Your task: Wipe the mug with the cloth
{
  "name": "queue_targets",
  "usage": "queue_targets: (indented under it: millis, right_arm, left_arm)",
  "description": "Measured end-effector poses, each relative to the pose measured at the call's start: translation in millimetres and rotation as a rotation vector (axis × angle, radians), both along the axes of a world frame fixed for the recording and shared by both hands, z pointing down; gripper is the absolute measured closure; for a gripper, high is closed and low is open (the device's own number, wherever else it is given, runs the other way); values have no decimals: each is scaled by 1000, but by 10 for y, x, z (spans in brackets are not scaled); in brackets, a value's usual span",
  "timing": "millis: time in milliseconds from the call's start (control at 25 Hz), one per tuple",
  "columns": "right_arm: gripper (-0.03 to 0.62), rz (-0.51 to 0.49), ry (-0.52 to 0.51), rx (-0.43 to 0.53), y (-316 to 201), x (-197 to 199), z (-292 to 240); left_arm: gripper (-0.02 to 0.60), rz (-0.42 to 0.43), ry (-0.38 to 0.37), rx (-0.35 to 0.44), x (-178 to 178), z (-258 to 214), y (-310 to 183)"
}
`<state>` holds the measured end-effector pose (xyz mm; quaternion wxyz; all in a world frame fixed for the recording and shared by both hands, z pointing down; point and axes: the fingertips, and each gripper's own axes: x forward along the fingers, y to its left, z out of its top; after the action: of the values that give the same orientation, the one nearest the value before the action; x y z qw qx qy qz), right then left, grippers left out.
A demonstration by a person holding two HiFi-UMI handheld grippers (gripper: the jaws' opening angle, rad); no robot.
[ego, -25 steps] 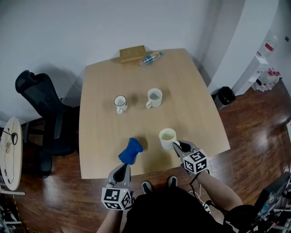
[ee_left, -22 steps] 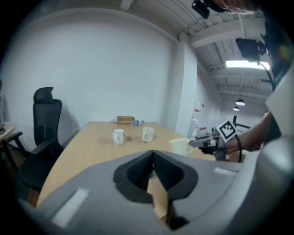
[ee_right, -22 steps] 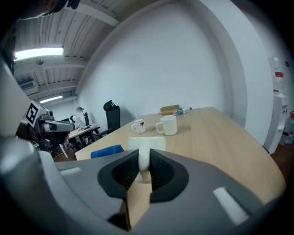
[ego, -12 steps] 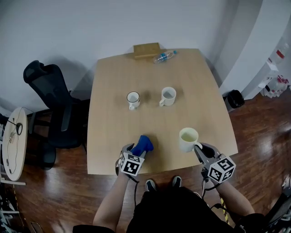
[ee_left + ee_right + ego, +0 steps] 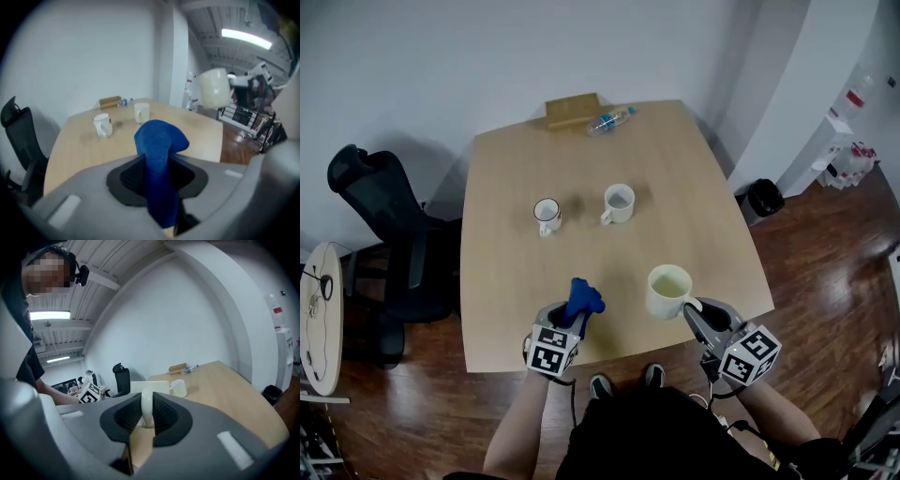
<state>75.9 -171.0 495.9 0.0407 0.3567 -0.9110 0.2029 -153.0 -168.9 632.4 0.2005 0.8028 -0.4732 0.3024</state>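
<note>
Left gripper (image 5: 578,321) just closing on cloth (image 5: 584,298); right gripper (image 5: 690,312) pinches mug (image 5: 667,289) handle.

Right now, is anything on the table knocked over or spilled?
Only the plastic bottle looks odd. It lies on its side at the far edge of the table, beside the wooden block. The dark-rimmed mug and the white mug stand upright, and no spill shows.
</note>
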Motion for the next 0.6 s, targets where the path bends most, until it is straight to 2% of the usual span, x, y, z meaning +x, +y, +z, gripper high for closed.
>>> queue_targets:
  millis: [80, 240, 320, 400, 480, 520, 600]
  right_arm:
    - [543, 1, -24, -6, -22, -16, -15]
    - [543, -6, -90, -42, -48, -67, -14]
    - [543, -8, -134, -72, -56, -125, -1]
    - [543, -11, -179, -103, -72, -216, 0]
    - [543, -7, -230, -141, -90, -303, -18]
    - [543, -4, -257, -159, -96, -333, -24]
    - [543, -2, -293, -186, -93, -358, -23]
  left_arm:
    - [463, 44, 61, 130, 233, -635, 28]
    - [463, 216, 80, 412, 973, -1661, 185]
    - [463, 310, 3, 524, 1386, -1859, 289]
    - [463, 391, -138, 618, 1689, -1869, 351]
    - [463, 426, -259, 677, 1827, -1782, 352]
    - [463, 424, -287, 694, 1842, -1747, 338]
    - [463, 401, -276, 703, 1812, -1739, 312]
